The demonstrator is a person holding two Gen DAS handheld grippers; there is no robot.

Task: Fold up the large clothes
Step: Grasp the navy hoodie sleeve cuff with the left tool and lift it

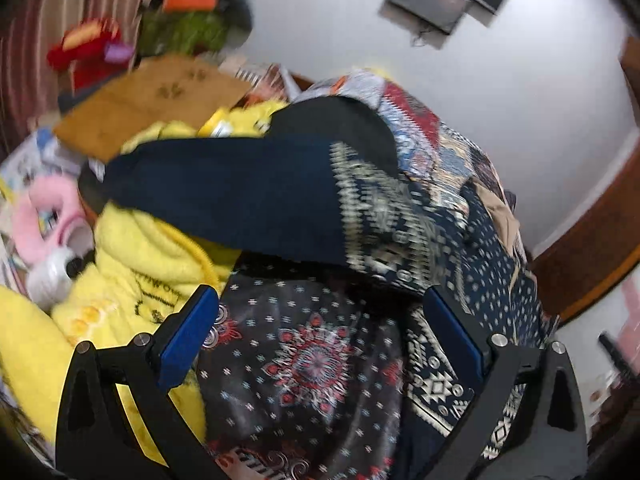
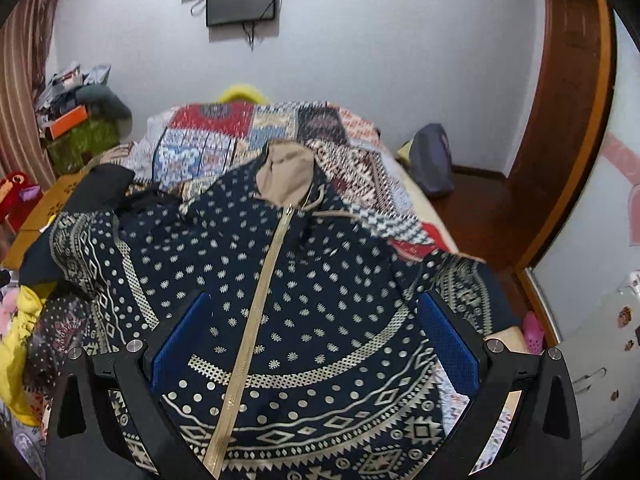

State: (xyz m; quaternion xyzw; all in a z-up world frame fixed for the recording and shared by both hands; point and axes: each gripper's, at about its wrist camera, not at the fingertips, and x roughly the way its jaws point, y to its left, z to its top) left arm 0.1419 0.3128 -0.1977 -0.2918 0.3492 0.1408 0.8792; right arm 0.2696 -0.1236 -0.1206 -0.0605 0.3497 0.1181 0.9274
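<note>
My right claw point(image 2: 316, 344) is spread wide over the navy patterned jacket point(image 2: 304, 320), whose gold zipper point(image 2: 256, 320) runs up between the blue pads point(image 2: 448, 340); I can't tell if they touch the cloth. The jacket lies spread on the bed, its tan hood point(image 2: 286, 174) at the far end on the patchwork quilt point(image 2: 256, 128). My left claw point(image 1: 320, 328) is also spread, above a dark floral cloth point(image 1: 308, 364), with the jacket's sleeve point(image 1: 256, 200) draped across just beyond and a yellow garment point(image 1: 132, 264) to its left
</note>
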